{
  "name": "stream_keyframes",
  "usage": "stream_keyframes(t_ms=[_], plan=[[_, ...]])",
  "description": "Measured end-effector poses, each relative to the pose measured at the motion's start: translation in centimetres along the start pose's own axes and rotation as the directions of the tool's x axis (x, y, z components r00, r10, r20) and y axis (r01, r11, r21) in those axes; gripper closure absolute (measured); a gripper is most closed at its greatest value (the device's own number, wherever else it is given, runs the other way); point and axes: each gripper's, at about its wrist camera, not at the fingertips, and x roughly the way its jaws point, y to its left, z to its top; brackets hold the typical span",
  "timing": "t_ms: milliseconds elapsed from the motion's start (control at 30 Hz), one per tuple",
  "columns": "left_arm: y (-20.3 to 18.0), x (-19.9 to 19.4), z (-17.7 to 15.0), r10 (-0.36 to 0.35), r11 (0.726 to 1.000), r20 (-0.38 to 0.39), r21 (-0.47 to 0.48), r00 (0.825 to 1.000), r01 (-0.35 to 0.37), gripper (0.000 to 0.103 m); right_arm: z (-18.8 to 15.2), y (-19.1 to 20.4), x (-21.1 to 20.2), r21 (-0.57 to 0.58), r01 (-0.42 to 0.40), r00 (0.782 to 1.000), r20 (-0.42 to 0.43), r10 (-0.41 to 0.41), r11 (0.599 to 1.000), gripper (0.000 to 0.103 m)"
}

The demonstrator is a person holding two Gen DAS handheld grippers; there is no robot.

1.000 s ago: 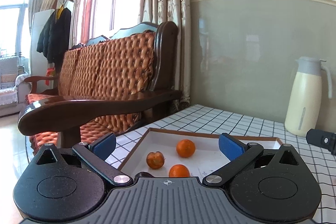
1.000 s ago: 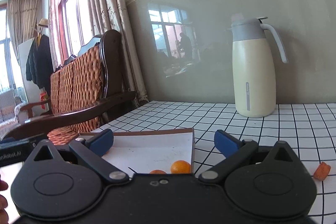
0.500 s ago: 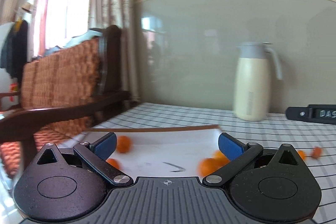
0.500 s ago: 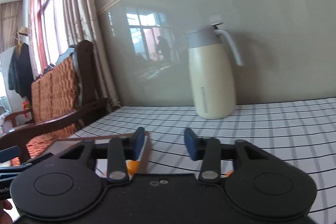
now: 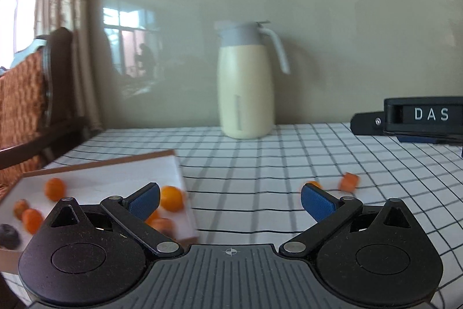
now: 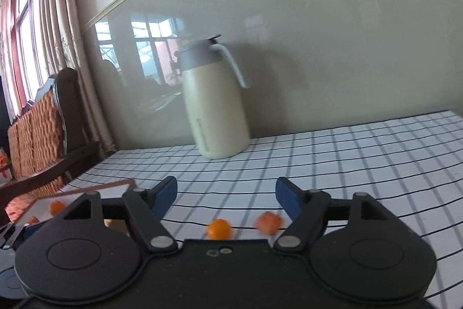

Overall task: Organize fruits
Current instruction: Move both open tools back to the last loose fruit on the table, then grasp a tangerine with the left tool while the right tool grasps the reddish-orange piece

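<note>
Opening over bare checked cloth, right gripper grips nothing; left gripper gapes empty beside tray edge

We see a room lit by daylight, which enters from the window at the left, where the view is overexposed. The glossy wall panel reflects bright window panes as glare. The thermos jug throws a soft shadow on the wall to its right. Both views are softened by motion blur: the oranges in the tray are smeared, and the grid lines of the tablecloth are doubled. The fisheye lens bends straight lines strongly near the edges, and the corners are dark.
</note>
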Motion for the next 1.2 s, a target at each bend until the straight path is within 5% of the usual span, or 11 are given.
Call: stream_keyframes(t_ms=[333,700,900,967,1200], plan=[[-4.8,2.2,-0.6,-0.069,0.997,-0.058,0.027,0.996,0.071,0.0,-1.0,-3.4,-0.2,0.027,0.057,0.998,-0.044,-0.055,0.998,0.021],[-6.8,4.4,-0.8,-0.071,0.997,-0.097,0.01,0.993,0.072,0.001,-1.6,-4.7,0.4,0.028,0.08,0.994,-0.076,-0.077,0.996,0.02],[-6.9,4.9,-0.8,-0.06,0.998,-0.101,0.003,0.993,0.06,0.001,-1.7,-4.6,0.7,0.014,0.1,0.992,-0.085,-0.098,0.995,0.025],[-7.0,5.1,-0.7,-0.063,0.998,-0.106,0.001,0.992,0.063,0.015,-1.8,-4.6,0.9,0.012,0.105,0.991,-0.089,-0.103,0.994,0.029],[-6.5,5.8,-0.7,-0.069,0.997,-0.128,-0.032,0.989,0.065,0.016,-1.6,-4.5,1.7,0.013,0.101,0.989,-0.107,-0.099,0.995,0.038]])
